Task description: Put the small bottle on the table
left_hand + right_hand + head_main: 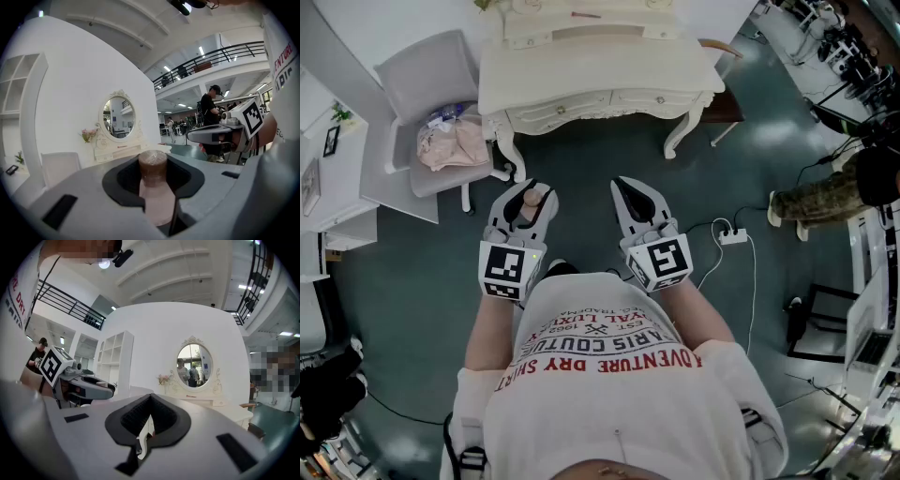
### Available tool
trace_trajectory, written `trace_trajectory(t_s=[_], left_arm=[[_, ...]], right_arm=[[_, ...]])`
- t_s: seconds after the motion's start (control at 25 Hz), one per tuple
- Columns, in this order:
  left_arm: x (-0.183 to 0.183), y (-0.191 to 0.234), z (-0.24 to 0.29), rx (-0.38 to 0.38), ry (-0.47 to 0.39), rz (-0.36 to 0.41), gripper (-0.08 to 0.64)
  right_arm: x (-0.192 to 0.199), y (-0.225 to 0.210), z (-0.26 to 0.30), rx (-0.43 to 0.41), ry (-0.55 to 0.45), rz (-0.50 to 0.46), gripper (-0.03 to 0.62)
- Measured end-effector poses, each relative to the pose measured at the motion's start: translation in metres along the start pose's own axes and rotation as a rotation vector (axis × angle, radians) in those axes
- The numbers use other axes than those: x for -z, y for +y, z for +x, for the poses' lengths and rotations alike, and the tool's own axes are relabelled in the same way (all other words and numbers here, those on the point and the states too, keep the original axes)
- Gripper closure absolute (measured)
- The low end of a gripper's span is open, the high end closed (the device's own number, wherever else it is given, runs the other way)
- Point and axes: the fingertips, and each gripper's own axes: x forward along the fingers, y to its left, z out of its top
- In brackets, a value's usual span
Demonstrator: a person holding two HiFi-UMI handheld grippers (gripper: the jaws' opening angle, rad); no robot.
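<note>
Pink small bottle (pixel 154 187) (pixel 528 199), brown cap toward the tips, clamped between the jaws of the left hand-held gripper (pixel 153 165) (pixel 528 191). Held it in the air above the dark floor (pixel 412 281), well apart from the cream surface (pixel 600 67) ahead. Had the right hand-held gripper (pixel 149 420) (pixel 636 192) alongside, jaws closed together with nothing between them

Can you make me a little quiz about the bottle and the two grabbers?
1. True or false: the small bottle already stands on the white table.
2. Which one holds the bottle? A: left gripper. B: right gripper. C: neither.
3. Fill in the gap: the chair beside the table carries a ____ bundle.

Key: 1 false, it is clamped between jaws, out in front of the table; 2 A; 3 pink.
</note>
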Motion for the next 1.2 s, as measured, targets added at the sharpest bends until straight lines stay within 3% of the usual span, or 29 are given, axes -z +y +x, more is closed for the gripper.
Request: trace_trajectory(t_s=[0.76, 1.2], left_arm=[[0.006, 0.013, 0.038, 0.018, 0.032, 0.017, 0.434], [0.004, 0.099, 0.113, 0.034, 0.007, -0.009, 0.434]], right_arm=[[0.007, -0.033, 0.027, 0.038, -0.005, 0.062, 0.594], [0.015, -0.072, 0.133, 0.08, 0.025, 0.079, 0.594]])
